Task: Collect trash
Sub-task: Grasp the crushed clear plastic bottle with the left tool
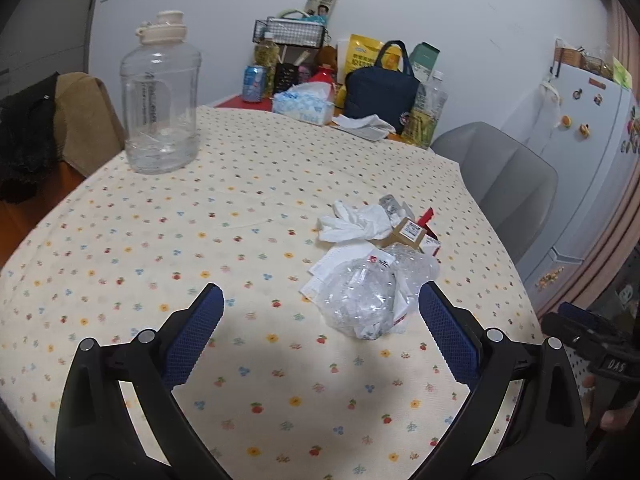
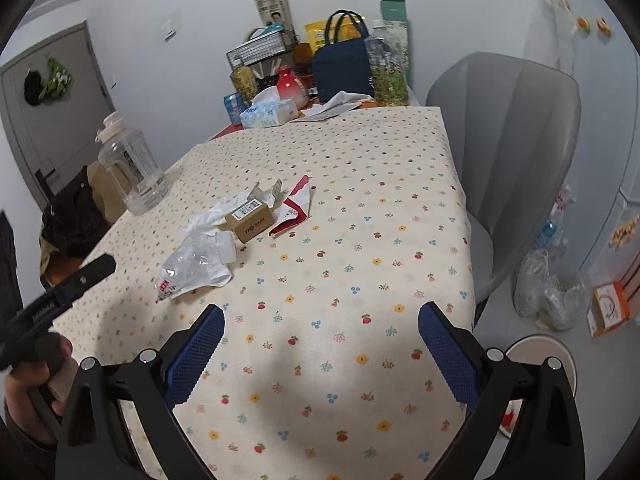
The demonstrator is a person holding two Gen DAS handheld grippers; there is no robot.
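Both grippers hover over the near edge of the floral tablecloth, and neither holds anything — this looks like the approach before the first pick. The left gripper has its blue-padded jaws spread wide, and the right gripper likewise stands with jaws well apart, over bare cloth.

The trash lies in one loose heap toward the middle-right of the table. Nearest the left gripper is a crushed clear plastic bottle, its printed label bunched around it; in the left wrist view it sits just ahead of the gap between the fingers, closer to the right-hand pad. Behind it lie a crumpled white tissue, a small brown cardboard box with a barcode sticker, and a torn red-and-white wrapper, all touching or just beside one another. On the floor beside the grey chair stands a clear plastic bag with some contents, and the rim of a round white bin shows below the right gripper — probably where the trash goes.

The next move, as I judge it, calls for the left gripper to advance and drop slightly until the bottle lies between the pads, then close gently; crushed plastic is springy and may slip or drag the tissue along.
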